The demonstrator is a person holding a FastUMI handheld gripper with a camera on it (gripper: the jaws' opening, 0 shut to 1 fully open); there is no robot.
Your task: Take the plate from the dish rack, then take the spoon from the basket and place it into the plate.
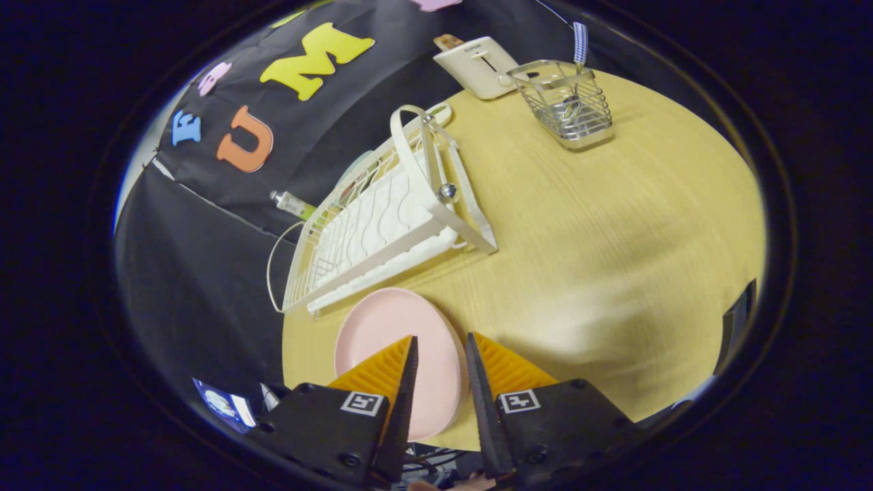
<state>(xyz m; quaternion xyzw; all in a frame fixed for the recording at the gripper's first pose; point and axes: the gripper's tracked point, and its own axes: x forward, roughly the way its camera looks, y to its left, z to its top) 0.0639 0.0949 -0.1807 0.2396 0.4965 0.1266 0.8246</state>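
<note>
The pink plate [389,341] is seen flat on the tabletop [614,273] at lower centre, partly under the claw [440,351], whose fingers stand slightly apart, empty; the spoon's basket [566,102] lies far ahead, upper right

Brightness: even indoor light is falling from above, and the wooden table [614,225] is looking bright and warm.
Glare: a pale washed patch is lying on the table just ahead of the fingers, to their right.
Shadows: soft ones are sitting under the white dish rack [382,225] and beside the wire basket [566,102].
Dark parts: the booth wall is staying very dim, with little detail.
Blur: the table grain is smearing near the glare; the pink plate [402,341] is looking soft.
Distortion: the fisheye is bending the table rim into a curve and stretching the toaster [477,65].
Gripper: the gripper [440,368], standing slightly apart over the plate, is looking sharp.
</note>
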